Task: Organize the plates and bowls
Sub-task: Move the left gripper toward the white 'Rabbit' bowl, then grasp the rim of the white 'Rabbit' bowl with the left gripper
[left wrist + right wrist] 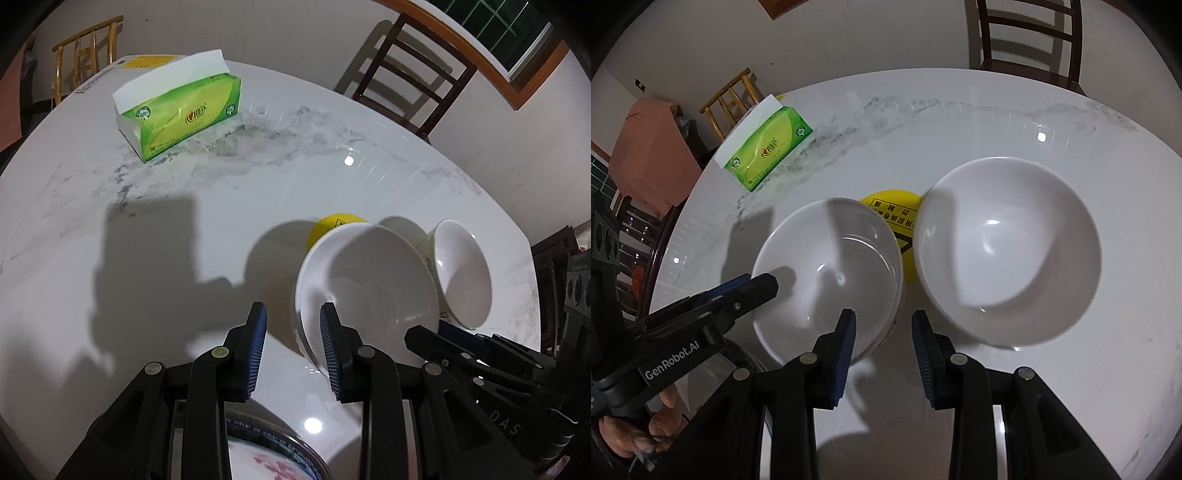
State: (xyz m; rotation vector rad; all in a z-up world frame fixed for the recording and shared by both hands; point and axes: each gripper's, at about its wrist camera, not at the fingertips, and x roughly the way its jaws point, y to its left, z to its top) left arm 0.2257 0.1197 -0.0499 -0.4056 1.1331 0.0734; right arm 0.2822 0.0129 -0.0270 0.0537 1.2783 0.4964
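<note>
Presently both the left hand-held gripper [293,354] and the right hand-held gripper [884,356] hang spread and empty, so either could knock the left bowl [827,273] against the right bowl [1008,251] at frame centre.

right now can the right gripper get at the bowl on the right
Probably yes. The right gripper is open and empty, the right bowl sits just ahead of it on the table, and nothing lies between. The left gripper is over at the other bowl.

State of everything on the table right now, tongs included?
Left bowl: upright, empty.
Right bowl: upright, empty.
Tissue pack: open, tissue sticking out.
Patterned plate: mostly hidden.
Left tongs: open, straddling left bowl's rim.
Right tongs: open, gripping nothing.
</note>
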